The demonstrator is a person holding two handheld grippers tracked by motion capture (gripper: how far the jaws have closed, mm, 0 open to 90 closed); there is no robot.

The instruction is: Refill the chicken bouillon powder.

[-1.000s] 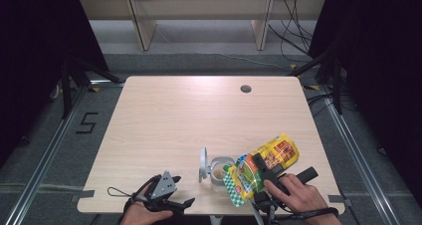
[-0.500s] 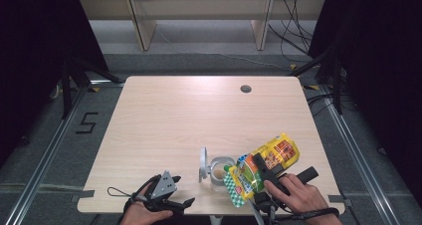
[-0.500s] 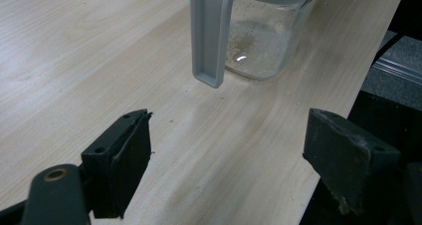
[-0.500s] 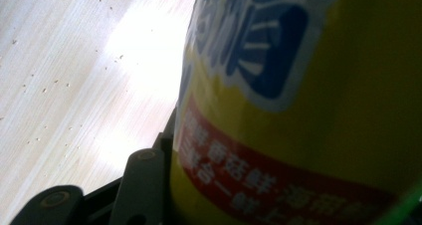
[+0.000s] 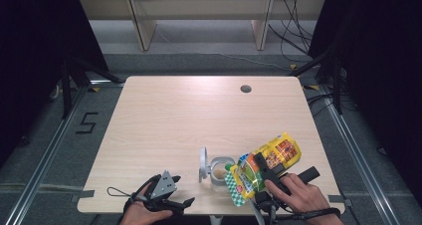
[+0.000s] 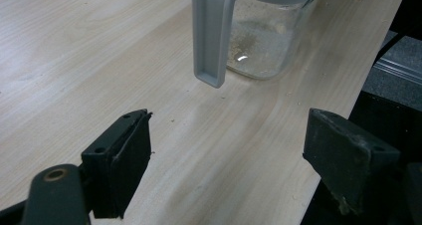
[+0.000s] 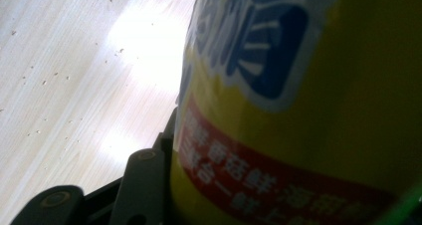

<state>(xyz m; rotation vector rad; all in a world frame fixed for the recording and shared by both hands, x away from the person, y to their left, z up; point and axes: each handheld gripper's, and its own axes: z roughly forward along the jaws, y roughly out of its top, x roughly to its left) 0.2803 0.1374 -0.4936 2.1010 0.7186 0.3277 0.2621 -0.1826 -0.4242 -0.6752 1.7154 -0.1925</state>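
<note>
High view: right gripper (image 5: 260,171) clamped on yellow snack bag (image 5: 263,166) tilted over clear jug (image 5: 217,168); left gripper (image 5: 185,194) spread wide, empty.

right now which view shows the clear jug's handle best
The left gripper view: the grey handle hangs close and sharp beside the jug. The high view shows the handle small; the right gripper view shows the yellow bag.
</note>
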